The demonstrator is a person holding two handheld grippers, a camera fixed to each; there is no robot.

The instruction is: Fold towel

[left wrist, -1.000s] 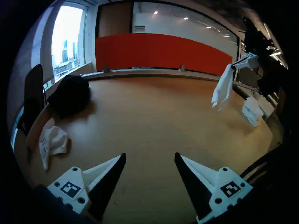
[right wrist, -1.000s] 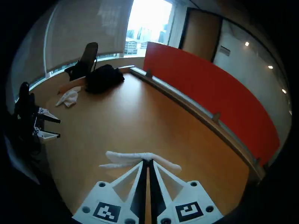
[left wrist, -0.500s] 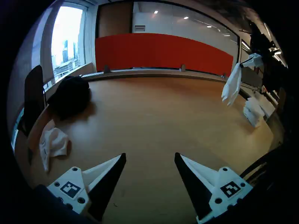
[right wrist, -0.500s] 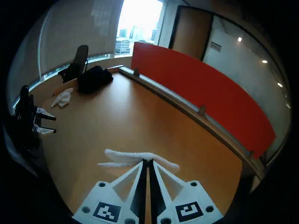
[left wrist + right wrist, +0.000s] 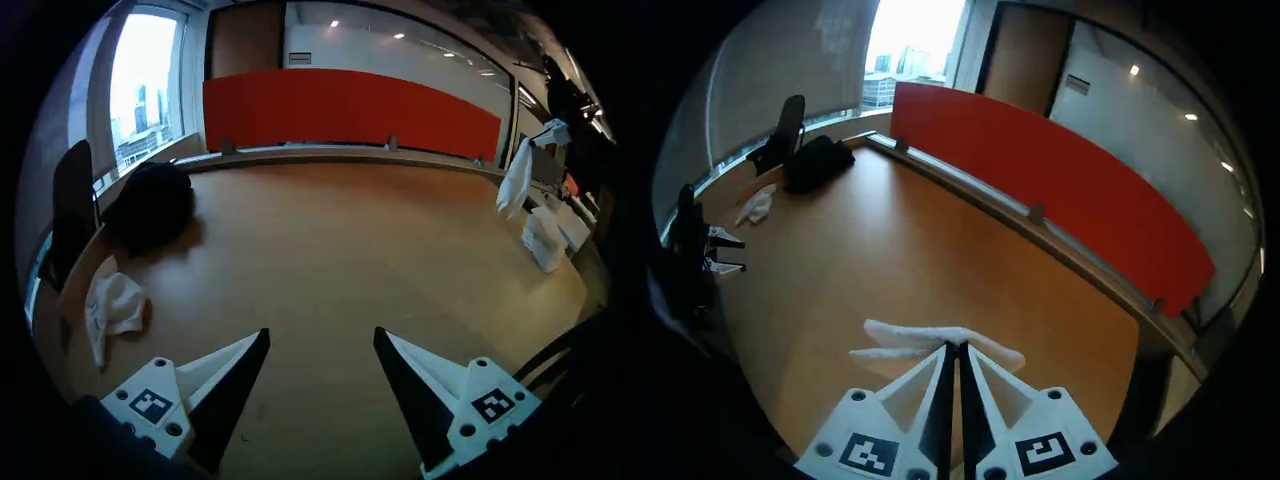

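A white towel (image 5: 936, 340) hangs from my right gripper (image 5: 954, 346), whose fingers are shut on its top edge, high above the wooden table (image 5: 904, 264). In the left gripper view the same towel (image 5: 514, 179) dangles from the right gripper (image 5: 546, 136) at the far right, over a stack of folded white towels (image 5: 546, 237). My left gripper (image 5: 320, 336) stands open low over the table's near edge, with nothing between its fingers. Far off at the left of the right gripper view, that left gripper (image 5: 730, 254) is small. A crumpled white towel (image 5: 112, 308) lies at the table's left end.
A black bag (image 5: 150, 204) sits on the table near the crumpled towel, with a dark chair (image 5: 70, 200) behind it. A red partition (image 5: 344, 108) runs along the table's far edge. Windows (image 5: 144, 88) stand at the left.
My right gripper has carried the hanging towel farther right and away, toward the stack of folded towels. The left gripper has stayed put, open.
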